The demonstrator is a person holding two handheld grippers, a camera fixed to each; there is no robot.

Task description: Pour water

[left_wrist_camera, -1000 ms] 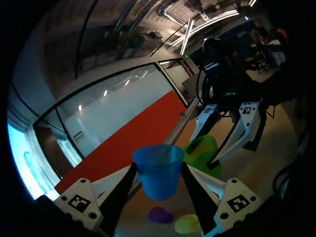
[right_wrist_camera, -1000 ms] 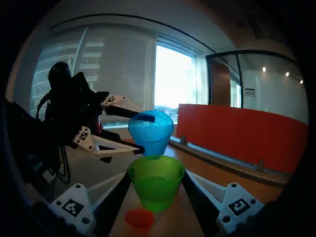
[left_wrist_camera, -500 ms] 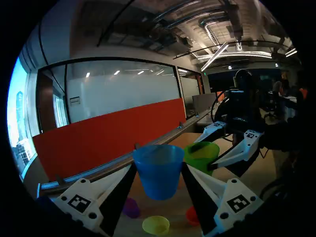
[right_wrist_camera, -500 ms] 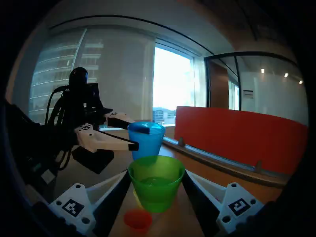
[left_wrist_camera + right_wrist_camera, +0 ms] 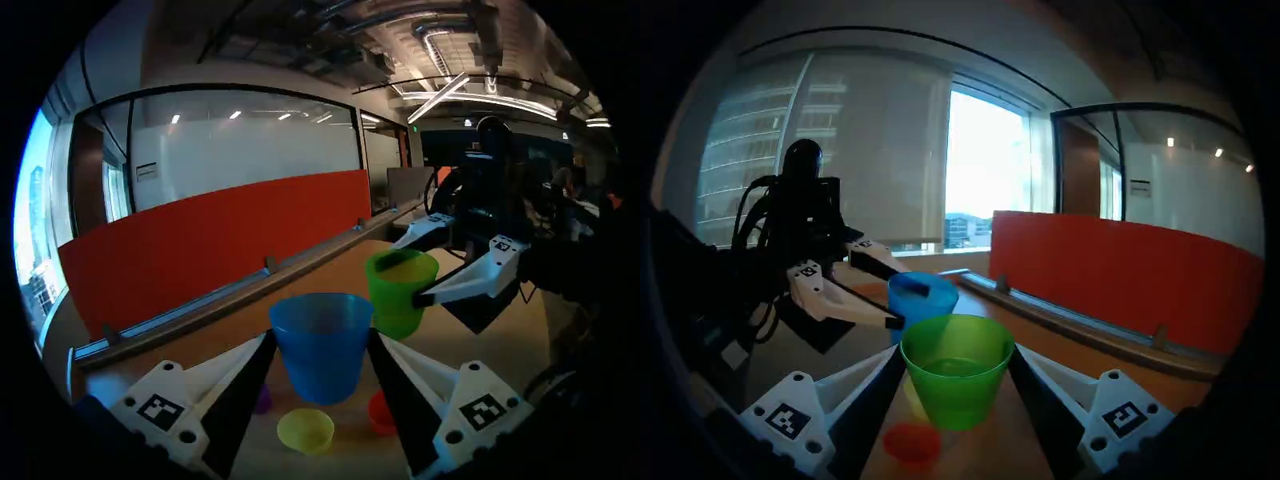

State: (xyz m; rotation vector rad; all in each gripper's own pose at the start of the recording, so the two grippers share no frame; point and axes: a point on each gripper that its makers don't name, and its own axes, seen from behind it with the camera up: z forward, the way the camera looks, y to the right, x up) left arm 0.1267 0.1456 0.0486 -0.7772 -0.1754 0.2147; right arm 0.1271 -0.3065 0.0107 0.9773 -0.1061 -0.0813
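Cups held upright over a wooden table point(image 5: 488, 360), one between the fingers of each gripper.

In the left gripper view, a blue cup point(image 5: 322, 346) is clamped from both sides by the two fingers of the left gripper point(image 5: 322, 340) and is kept upright above the table. A green cup point(image 5: 958, 368) is gripped in the same way by the right gripper point(image 5: 958, 356), and some liquid is seen inside it in the right gripper view. The two cups are held near each other but apart, and the green one is seen farther off and a little higher in the left gripper view. Three small cups are seen on the table below: a yellow cup point(image 5: 306, 430), a red cup point(image 5: 380, 412) and a purple cup point(image 5: 262, 398), which is mostly hidden behind a finger. A red partition point(image 5: 216, 232) is seen along the far edge of the table.
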